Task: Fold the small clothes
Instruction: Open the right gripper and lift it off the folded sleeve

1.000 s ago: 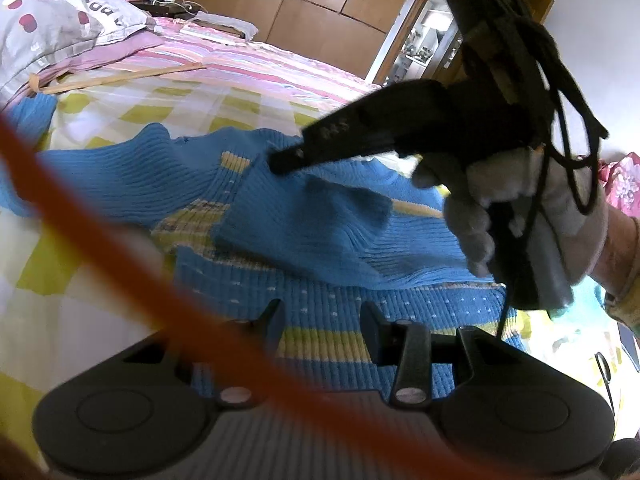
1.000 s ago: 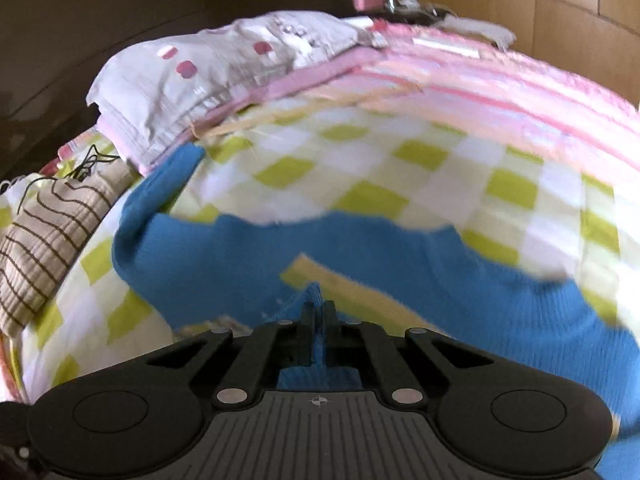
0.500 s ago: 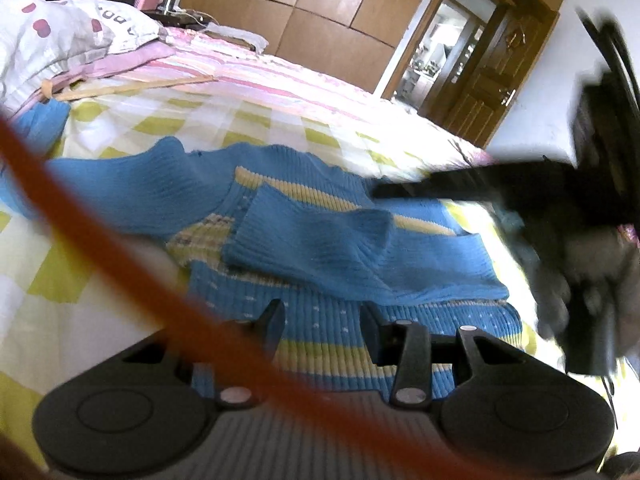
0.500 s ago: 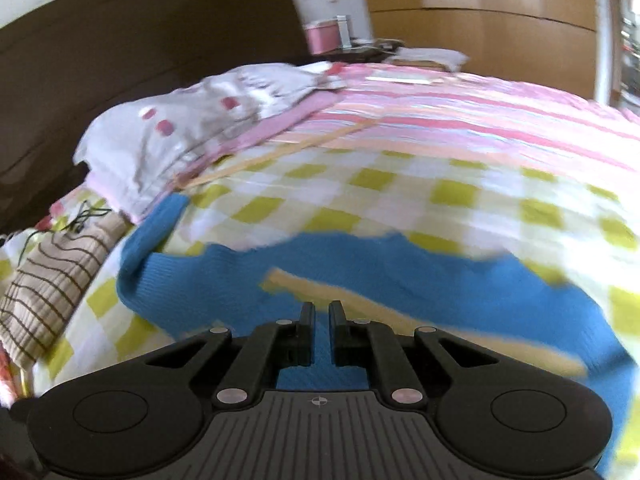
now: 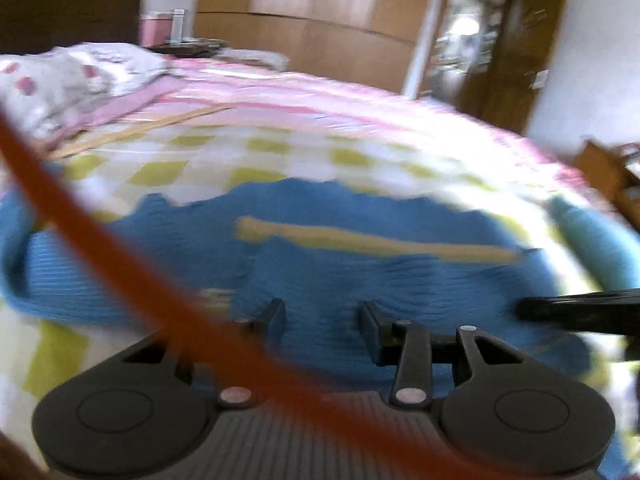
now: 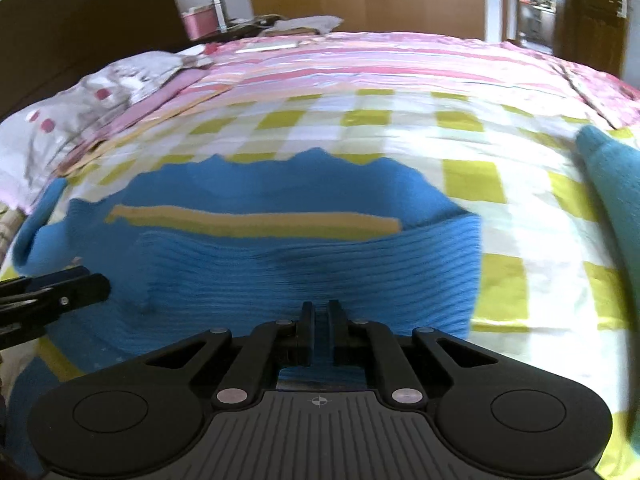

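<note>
Your blue sweater [image 6: 304, 264] lay flat on the checked bedsheet [image 6: 472, 184], one sleeve folded across its chest below the yellow stripe [image 6: 256, 222]. Your left gripper [image 5: 322, 316] hung over it, jaws wide apart, nothing held. Your right gripper [image 6: 319, 322] had jaws nearly closed, narrow gap, empty.

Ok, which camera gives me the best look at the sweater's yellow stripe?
The right wrist view: the yellow stripe on the blue sweater is sharp and unobstructed there. The left wrist view shows the same stripe, but motion-blurred.
</note>
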